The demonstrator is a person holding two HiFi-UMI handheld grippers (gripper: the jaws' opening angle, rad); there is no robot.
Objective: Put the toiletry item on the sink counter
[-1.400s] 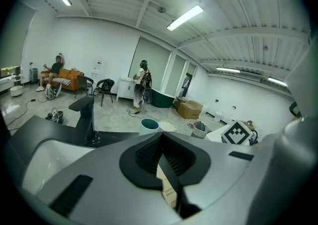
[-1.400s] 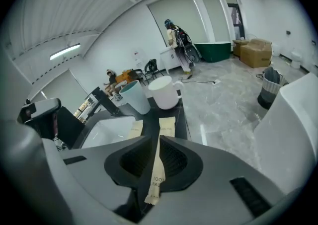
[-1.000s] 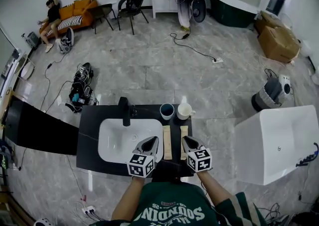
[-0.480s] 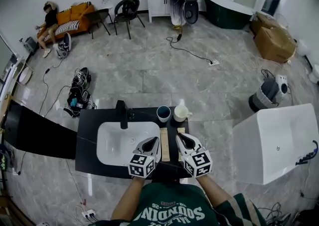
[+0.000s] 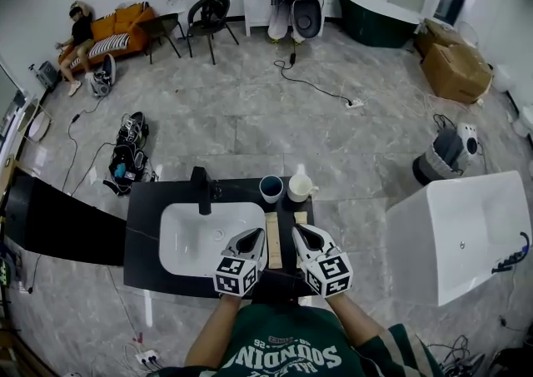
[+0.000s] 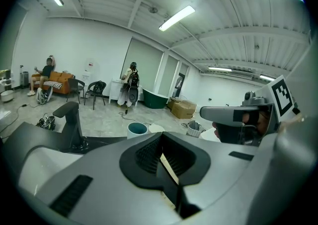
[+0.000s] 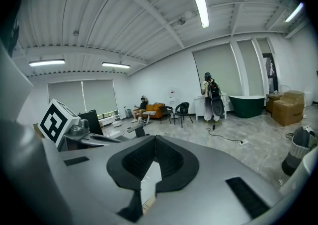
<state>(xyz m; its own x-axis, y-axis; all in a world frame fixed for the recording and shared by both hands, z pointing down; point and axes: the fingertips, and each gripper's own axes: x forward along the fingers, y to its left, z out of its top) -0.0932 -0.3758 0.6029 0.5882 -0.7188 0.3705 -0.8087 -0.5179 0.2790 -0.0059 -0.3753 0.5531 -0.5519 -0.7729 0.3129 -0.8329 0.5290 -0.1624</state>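
**Two boxes on the desk, both tools shut over them**

Far left, the dark desk [image 5: 146, 225] is bare, then comes the white basin [image 5: 196, 234] w/ a black faucet [image 5: 200, 190] at its back edge. The left tool [image 5: 255, 235] hangs over the basin's right rim. Its jaws are pressed together w/ nothing pinched; its own view shows only a sliver of beige box through the slit.

That's the left box [image 5: 271, 238], a long toiletry carton lying flat just right of the basin. Behind it stand a blue cup [image 5: 271, 189] and a white mug [image 5: 298, 187], side by side at the back. The right box [image 5: 301, 217] lies parallel to the first, its near end hidden under the right tool [image 5: 300, 232]. That tool's jaws are together too. Pale carton shows in the gap, but it looks to be lying below, not clamped.

So the item seems to be on the desk already, prob the end of the job or a pause.

What could go wrong:
- A shut tool dropping lower would shove a box, not grip it
- A push fwd sends a box into the cup or mug
- A push left tips the left box into the basin
- The tools sit near each other, so a careless swing could knock them together
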